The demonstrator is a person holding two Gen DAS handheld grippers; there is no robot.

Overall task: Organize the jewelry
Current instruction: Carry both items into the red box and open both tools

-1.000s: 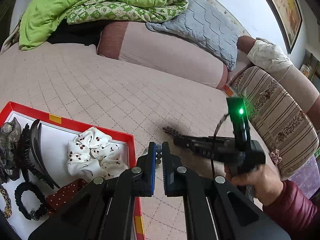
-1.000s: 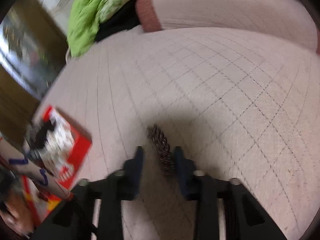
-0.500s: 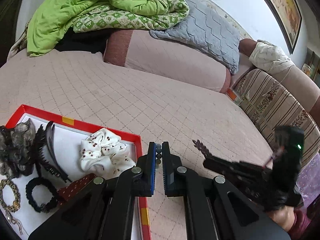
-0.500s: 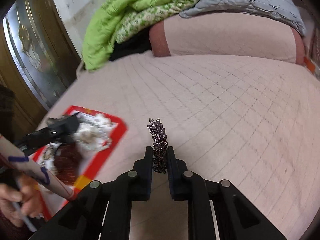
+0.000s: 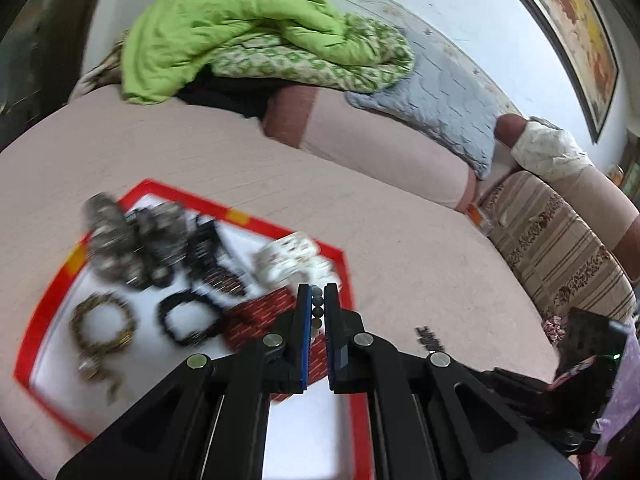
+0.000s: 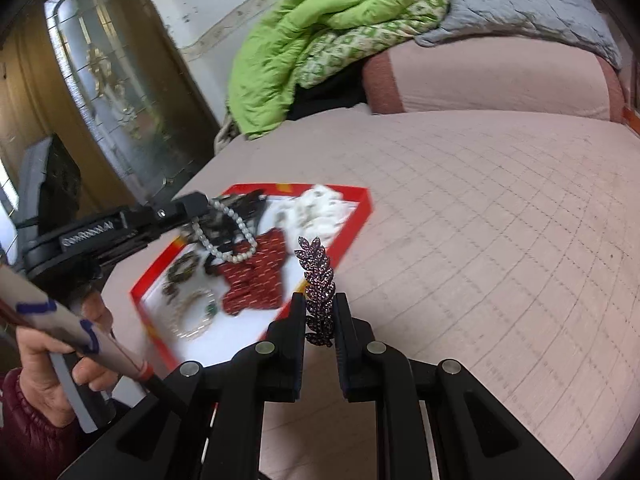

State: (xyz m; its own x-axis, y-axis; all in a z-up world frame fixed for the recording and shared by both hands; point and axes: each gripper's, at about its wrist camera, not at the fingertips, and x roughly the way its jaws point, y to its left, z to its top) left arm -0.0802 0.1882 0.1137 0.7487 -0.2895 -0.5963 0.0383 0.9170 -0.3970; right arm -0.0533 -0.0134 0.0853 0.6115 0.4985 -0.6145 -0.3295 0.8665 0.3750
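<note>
1. The left gripper (image 5: 316,316) was pinched on a pearl necklace (image 6: 230,236), held over the red tray (image 6: 356,224); the beads hung above the tray's contents.
2. The right gripper (image 6: 319,312) was clamped on a leaf-shaped hair clip (image 6: 318,280), its long axis pointing toward the tray, just short of the near rim.

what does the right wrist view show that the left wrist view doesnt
Only the right wrist view: the right gripper shut on the purple leaf hair clip, the pearl strand hanging in a loop from the left gripper, the person's hand, and a glass door.

Only the left wrist view: the striped sofa arm and a framed picture.

Both: the red tray, the white scrunchie, the red dotted bow, the green quilt.
</note>
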